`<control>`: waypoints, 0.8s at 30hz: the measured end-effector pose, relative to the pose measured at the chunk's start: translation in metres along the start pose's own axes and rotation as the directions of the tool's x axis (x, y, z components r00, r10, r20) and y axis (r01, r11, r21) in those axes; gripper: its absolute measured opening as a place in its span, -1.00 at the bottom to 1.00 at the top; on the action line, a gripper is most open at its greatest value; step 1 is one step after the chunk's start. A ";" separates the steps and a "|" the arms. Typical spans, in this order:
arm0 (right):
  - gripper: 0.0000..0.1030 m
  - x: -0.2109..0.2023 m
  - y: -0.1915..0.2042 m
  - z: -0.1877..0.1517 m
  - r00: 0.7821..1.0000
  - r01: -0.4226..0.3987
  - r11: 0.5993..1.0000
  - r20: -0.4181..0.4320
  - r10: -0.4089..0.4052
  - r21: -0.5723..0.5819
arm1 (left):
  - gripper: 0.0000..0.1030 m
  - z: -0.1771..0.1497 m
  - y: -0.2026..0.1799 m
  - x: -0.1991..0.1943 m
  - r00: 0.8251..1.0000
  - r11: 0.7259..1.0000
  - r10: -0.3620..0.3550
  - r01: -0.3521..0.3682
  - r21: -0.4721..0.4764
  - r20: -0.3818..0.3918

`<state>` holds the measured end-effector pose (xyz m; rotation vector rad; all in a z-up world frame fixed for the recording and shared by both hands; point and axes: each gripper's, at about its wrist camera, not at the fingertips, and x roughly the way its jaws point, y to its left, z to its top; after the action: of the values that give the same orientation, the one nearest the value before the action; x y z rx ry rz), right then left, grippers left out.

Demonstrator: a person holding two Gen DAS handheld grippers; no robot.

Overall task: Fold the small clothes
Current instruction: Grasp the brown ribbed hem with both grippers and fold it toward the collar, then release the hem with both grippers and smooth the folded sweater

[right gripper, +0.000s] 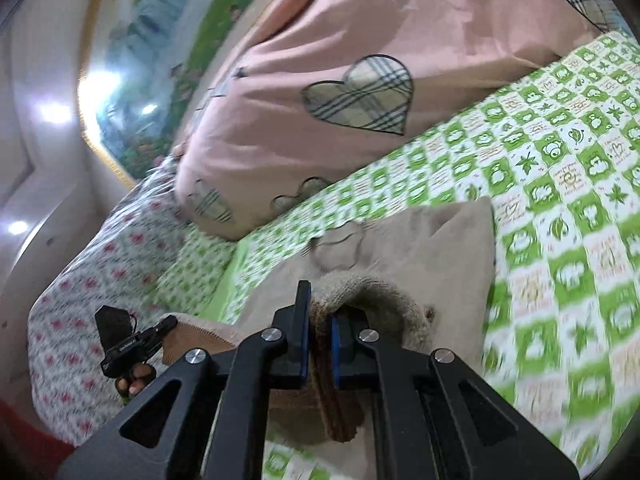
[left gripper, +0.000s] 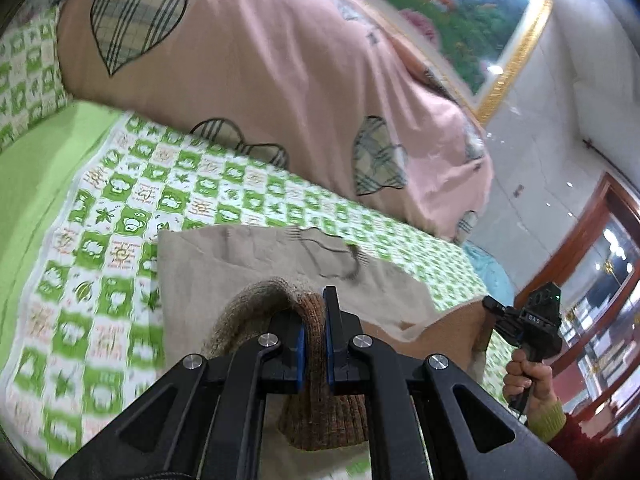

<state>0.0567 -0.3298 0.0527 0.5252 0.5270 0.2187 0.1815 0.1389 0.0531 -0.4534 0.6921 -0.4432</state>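
Note:
A small beige garment with a dark line drawing lies on the green-and-white patterned sheet. Its brown ribbed knit hem is raised off the bed. In the left wrist view my left gripper is shut on that hem, and the knit bulges up to the left of the fingers. At the right of this view is the right gripper, held by a hand. In the right wrist view my right gripper is shut on the same brown hem, with the beige garment beyond it. The left gripper shows low on the left.
A bulky pink quilt with plaid hearts lies across the far side of the bed, also visible as the pink quilt. A gold-framed picture hangs on the wall. Floral bedding lies at the bed's end. A wooden door frame stands at the right.

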 end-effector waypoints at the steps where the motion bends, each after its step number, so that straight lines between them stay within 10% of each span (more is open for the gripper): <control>1: -0.82 0.007 -0.004 0.003 1.000 0.024 1.000 -0.006 -0.024 0.002 | -0.89 0.004 0.008 0.013 1.000 1.000 0.019 -0.019 -0.016 -0.011; 13: -0.77 0.074 -0.056 0.012 0.970 0.219 0.973 -0.126 -0.209 0.075 | -0.80 -0.002 0.066 0.089 0.980 0.982 0.125 -0.145 -0.125 -0.154; 21: -0.32 0.005 -0.020 -0.019 0.973 0.230 0.973 -0.010 -0.229 0.018 | -0.31 -0.056 0.002 0.049 0.972 0.998 0.065 -0.064 0.011 -0.227; 24: -0.32 0.031 0.020 -0.047 0.974 0.118 0.976 -0.172 -0.150 -0.183 | -0.31 -0.083 -0.032 0.072 0.948 0.995 0.045 -0.013 0.102 -0.315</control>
<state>0.0564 -0.2833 0.0159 0.3004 0.7150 0.1826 0.1661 0.0541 -0.0223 -0.2794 0.9826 -0.5262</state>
